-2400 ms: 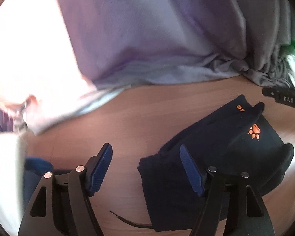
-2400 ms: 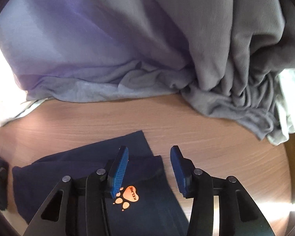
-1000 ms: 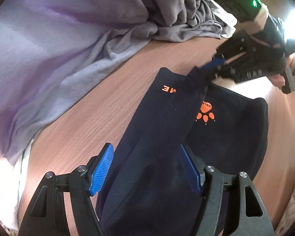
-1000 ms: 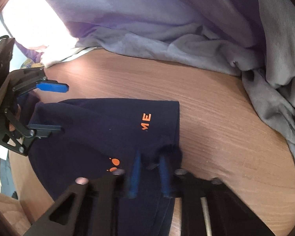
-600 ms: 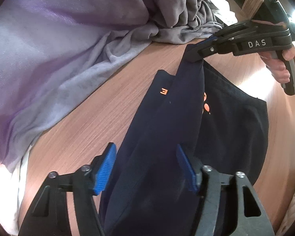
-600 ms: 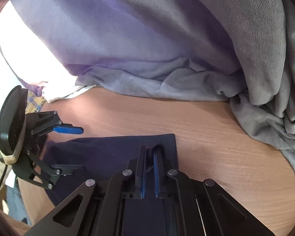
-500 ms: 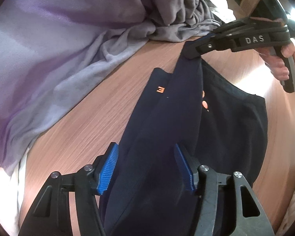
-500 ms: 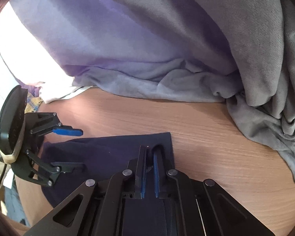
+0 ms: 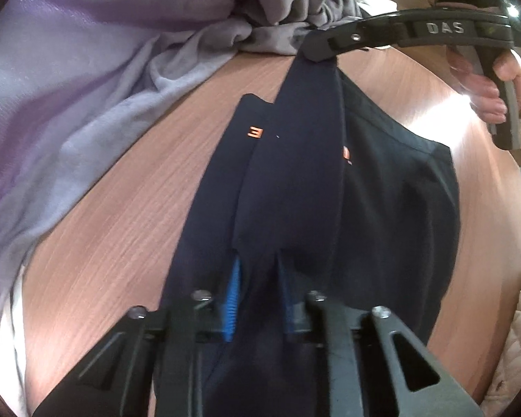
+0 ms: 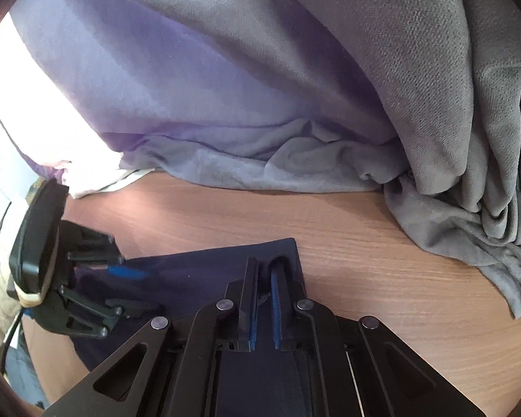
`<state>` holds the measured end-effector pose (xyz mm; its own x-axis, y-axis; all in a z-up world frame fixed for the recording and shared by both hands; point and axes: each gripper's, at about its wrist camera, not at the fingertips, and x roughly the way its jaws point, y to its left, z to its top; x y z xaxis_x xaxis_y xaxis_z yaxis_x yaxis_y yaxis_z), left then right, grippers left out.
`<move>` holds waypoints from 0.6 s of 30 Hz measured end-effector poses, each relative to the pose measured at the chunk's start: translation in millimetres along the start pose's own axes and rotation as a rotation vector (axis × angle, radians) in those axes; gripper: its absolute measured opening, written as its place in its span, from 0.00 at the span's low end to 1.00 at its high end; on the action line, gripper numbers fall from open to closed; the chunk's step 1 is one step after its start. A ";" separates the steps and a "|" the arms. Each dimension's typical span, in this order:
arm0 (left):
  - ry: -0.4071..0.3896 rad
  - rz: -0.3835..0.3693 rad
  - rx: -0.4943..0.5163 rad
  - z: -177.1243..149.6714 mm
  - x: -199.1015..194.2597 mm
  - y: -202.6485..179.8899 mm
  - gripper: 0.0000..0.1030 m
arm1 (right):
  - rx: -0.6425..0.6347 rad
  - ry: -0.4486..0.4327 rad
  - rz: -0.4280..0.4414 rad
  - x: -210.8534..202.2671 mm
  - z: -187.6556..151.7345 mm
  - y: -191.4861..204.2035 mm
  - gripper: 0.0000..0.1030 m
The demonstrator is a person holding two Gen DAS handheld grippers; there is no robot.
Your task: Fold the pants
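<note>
A large grey-lilac blanket (image 10: 260, 87) is heaped along the far edge of the wooden counter (image 10: 364, 243). One pair of navy pants (image 9: 382, 208) lies there, a strip lifted between two hand-held grippers: left hand-held gripper (image 9: 258, 299) and right hand-held gripper (image 10: 264, 299), each clamped on fabric.

"DAS" on right gripper (image 9: 321, 47); orange "E" on pants (image 9: 295, 173).

Pants (image 9: 295, 180) on table (image 9: 114, 208), heaped cloth (image 9: 104, 52) behind.
</note>
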<state>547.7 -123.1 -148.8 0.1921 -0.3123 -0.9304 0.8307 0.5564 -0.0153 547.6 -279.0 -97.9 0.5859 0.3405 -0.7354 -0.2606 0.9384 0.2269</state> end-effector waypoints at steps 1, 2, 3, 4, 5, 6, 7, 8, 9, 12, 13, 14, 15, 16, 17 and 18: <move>0.000 0.001 0.002 -0.4 -1.0 -0.2 0.11 | 0.002 -0.001 -0.005 0.1 0.3 -0.5 0.07; -0.001 0.002 0.003 -0.8 -2.2 0.1 0.08 | 0.000 -0.003 -0.011 -0.1 0.5 -0.3 0.07; -0.005 0.006 -0.001 -0.9 -4.3 1.2 0.08 | 0.000 -0.003 -0.013 0.1 0.8 -0.4 0.07; -0.010 0.008 -0.006 -0.9 -6.6 2.5 0.07 | 0.004 -0.003 -0.015 -0.1 1.2 -0.7 0.07; -0.018 0.002 -0.016 -0.6 -10.9 4.5 0.07 | 0.004 -0.004 -0.017 -0.1 1.5 -0.4 0.07; -0.027 0.002 -0.025 0.3 -15.8 5.2 0.07 | 0.002 -0.002 -0.020 0.4 1.9 0.2 0.07; -0.041 0.007 -0.033 0.7 -21.9 7.0 0.07 | 0.005 -0.002 -0.027 0.2 2.5 0.3 0.07; -0.054 0.014 -0.035 1.3 -26.9 8.3 0.07 | 0.006 -0.005 -0.031 -0.1 3.3 0.5 0.07; -0.062 0.027 -0.036 1.7 -30.9 10.0 0.07 | 0.005 -0.006 -0.034 0.4 4.3 0.8 0.07; -0.066 0.081 -0.050 1.1 -37.1 15.8 0.08 | 0.010 -0.021 -0.041 0.3 8.0 1.2 0.07; -0.065 0.087 -0.060 1.0 -36.7 19.6 0.08 | 0.015 -0.025 -0.038 1.3 9.8 1.0 0.07; -0.060 0.092 -0.074 0.8 -36.0 23.1 0.08 | 0.023 -0.032 -0.037 2.8 11.9 0.8 0.07; -0.055 0.094 -0.091 0.0 -33.6 27.7 0.08 | 0.028 -0.038 -0.032 5.1 14.1 1.0 0.07; -0.053 0.096 -0.101 -0.7 -29.8 32.6 0.08 | 0.033 -0.043 -0.027 7.6 16.2 1.1 0.07; -0.048 0.097 -0.119 -1.3 -25.4 37.1 0.08 | 0.036 -0.048 -0.022 9.6 17.7 1.3 0.07; -0.040 0.097 -0.135 -2.2 -21.8 40.5 0.08 | 0.035 -0.058 -0.027 11.6 19.3 2.0 0.08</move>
<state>576.0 -92.1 -130.0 0.2911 -0.2810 -0.9145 0.7301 0.6830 0.0225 568.6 -272.1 -93.6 0.6358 0.3173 -0.7036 -0.2178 0.9483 0.2309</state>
